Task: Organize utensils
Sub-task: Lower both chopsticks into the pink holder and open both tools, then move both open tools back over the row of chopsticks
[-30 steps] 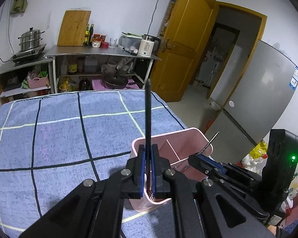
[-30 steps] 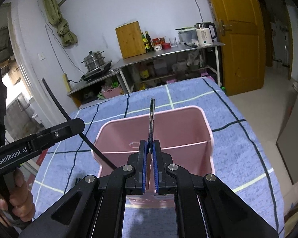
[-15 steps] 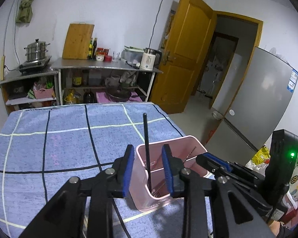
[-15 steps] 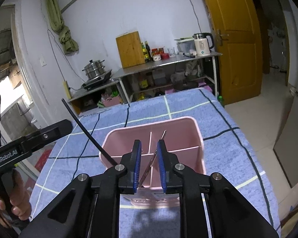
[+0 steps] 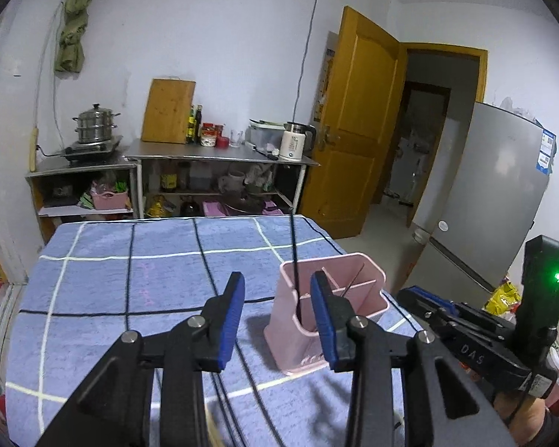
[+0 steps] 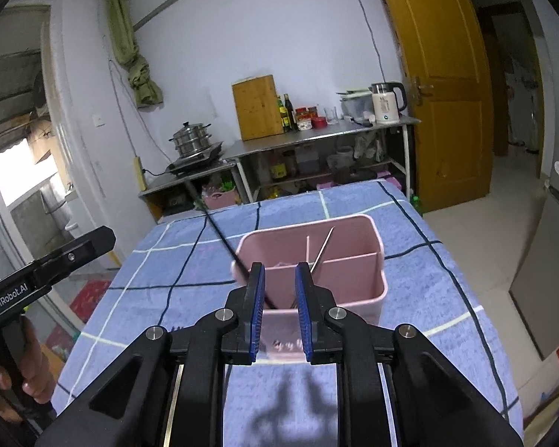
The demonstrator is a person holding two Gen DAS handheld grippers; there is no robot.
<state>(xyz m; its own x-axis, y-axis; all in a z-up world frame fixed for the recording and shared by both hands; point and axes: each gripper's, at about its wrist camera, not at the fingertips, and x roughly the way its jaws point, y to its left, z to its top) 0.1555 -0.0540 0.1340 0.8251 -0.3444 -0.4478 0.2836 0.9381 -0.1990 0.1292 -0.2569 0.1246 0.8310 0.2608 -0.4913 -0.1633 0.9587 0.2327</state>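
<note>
Pink plastic, that's the utensil caddy, sitting on the blue checked cloth toward the table's right-hand edge, its inside split by thin dividers. A long black utensil leans out of its near left compartment, the handle slanting up and away to the left. A slim metal utensil rests against the middle divider, tilted to the right. From the left wrist view the black one stands almost straight up out of the caddy.

Left gripper hangs just in front of the caddy, jaws parting at this moment, blue pads clear of everything, nothing between them but cloth and the caddy's corner behind. Right gripper hovers over the near rim, jaws a narrow gap apart, gripping nothing; both utensils stand free behind them.

Down at the left edge of the right wrist view, a hand wraps the left gripper's handle
</note>
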